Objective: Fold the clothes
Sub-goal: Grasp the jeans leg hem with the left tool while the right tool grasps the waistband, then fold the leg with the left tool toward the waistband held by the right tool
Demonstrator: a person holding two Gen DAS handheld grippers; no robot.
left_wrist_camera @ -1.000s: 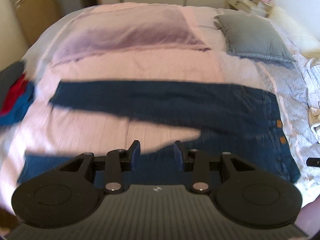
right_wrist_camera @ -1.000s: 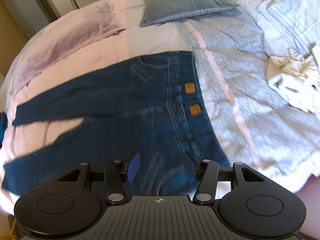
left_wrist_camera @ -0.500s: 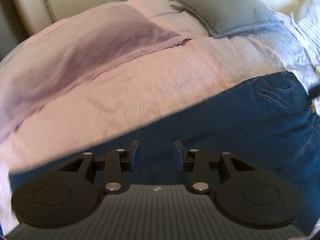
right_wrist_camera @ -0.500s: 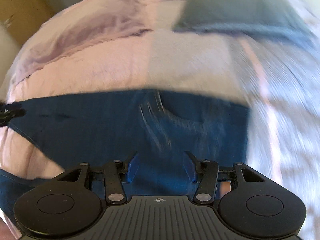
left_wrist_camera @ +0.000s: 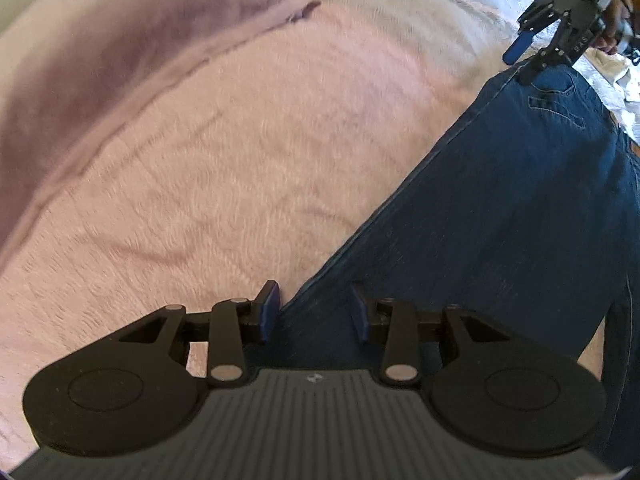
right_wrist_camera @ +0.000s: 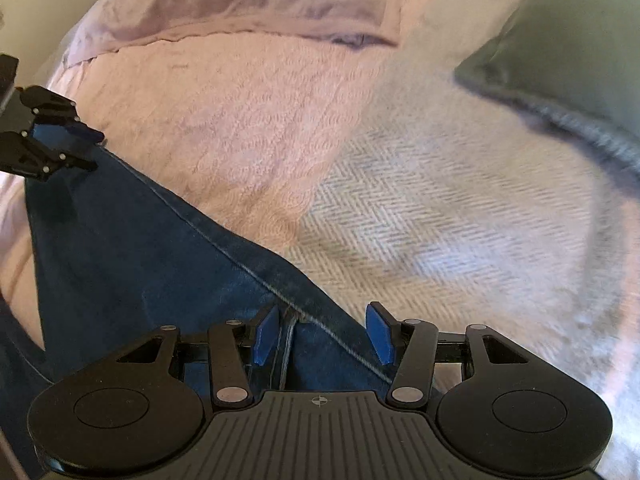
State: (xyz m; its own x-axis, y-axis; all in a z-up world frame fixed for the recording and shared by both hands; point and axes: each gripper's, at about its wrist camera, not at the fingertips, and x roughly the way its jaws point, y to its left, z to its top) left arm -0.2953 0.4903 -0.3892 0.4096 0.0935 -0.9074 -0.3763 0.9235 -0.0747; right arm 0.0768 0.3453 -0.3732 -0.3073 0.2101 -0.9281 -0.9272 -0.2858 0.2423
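One pair of jeans [left_wrist_camera: 500, 216], two grippers, left gripper [left_wrist_camera: 313, 309] and right gripper [right_wrist_camera: 323, 334] fingers both apart

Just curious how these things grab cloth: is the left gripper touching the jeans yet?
Cannot tell. In the left wrist view the left gripper is open with the jeans edge running between its fingers, but neither view plainly shows contact or a gap.

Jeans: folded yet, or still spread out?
Spread, not folded. The jeans lie as one flat layer on the bed cover; the left gripper and right gripper are open at their far edge.
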